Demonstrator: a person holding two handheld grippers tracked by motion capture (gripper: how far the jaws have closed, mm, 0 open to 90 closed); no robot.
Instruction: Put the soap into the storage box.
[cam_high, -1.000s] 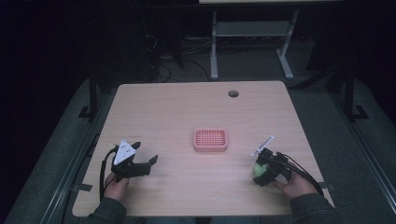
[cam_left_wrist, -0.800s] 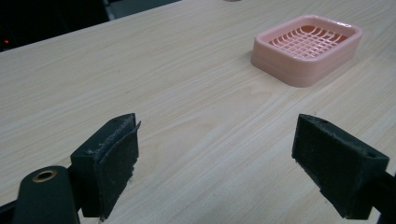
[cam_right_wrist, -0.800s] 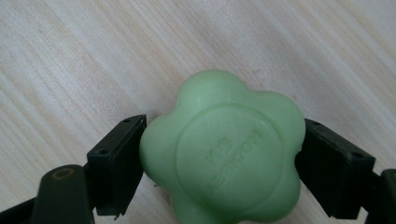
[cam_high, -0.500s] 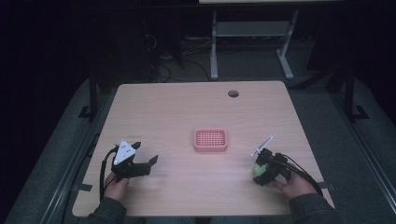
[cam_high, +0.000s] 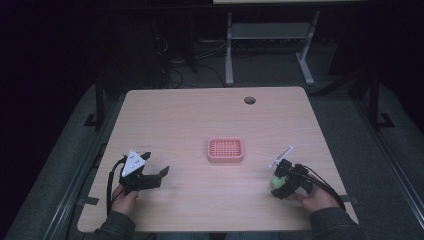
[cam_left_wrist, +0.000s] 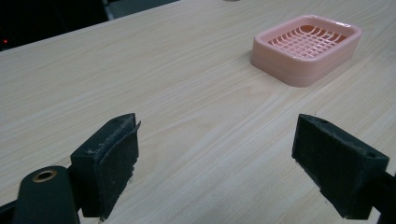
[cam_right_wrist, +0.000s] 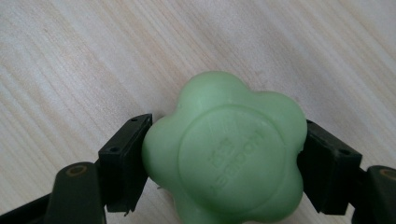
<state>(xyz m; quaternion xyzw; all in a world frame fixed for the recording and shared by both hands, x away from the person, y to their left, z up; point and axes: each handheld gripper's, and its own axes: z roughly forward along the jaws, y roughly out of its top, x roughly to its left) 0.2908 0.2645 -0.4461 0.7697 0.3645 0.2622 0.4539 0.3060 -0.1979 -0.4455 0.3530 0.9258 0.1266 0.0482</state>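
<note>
A green flower-shaped soap (cam_right_wrist: 229, 149) sits between the two black jaws of my right gripper (cam_right_wrist: 224, 163), which press on both its sides just above the wood. From above, that soap (cam_high: 275, 182) and right gripper (cam_high: 281, 184) are at the table's front right. A pink slotted soap dish (cam_high: 225, 150) lies flat near the table's middle, also ahead of my left gripper as the soap dish (cam_left_wrist: 306, 46). My left gripper (cam_high: 155, 176) rests at the front left, jaws wide apart, nothing between them (cam_left_wrist: 215, 168).
The light wooden table (cam_high: 200, 115) has a round cable hole (cam_high: 249, 100) near its far edge. Beyond the far edge stand a white metal frame (cam_high: 270, 35) and loose cables on a dark floor.
</note>
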